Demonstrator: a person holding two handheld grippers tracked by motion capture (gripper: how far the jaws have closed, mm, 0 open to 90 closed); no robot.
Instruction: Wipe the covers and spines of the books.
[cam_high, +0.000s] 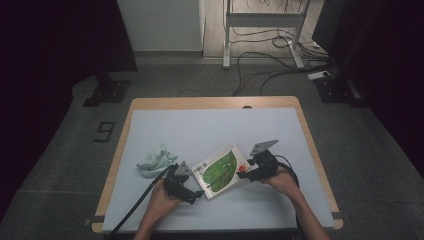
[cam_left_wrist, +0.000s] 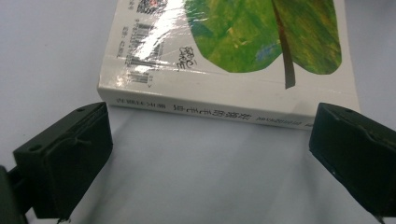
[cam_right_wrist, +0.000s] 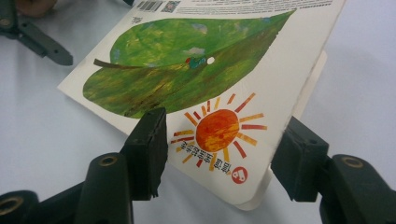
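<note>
Green-leafed book (cam_high: 221, 171) lies flat near the front edge of the tabletop (cam_high: 210, 125), so the right gripper (cam_high: 248, 171), fingers half closed around its lifted cover corner without pressing, should pinch squarely, while the left gripper (cam_high: 198, 193) waits wide open, empty, at the spine.

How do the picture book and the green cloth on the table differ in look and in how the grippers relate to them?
The picture book is flat, stiff and glossy, with a printed green leaf and orange sun; the green cloth is soft, pale and crumpled into a heap. A corner of the book lies between the jaws of the right gripper, and the left gripper faces its spine with open jaws; the cloth lies apart from both, untouched. Both rest on the white table.
</note>
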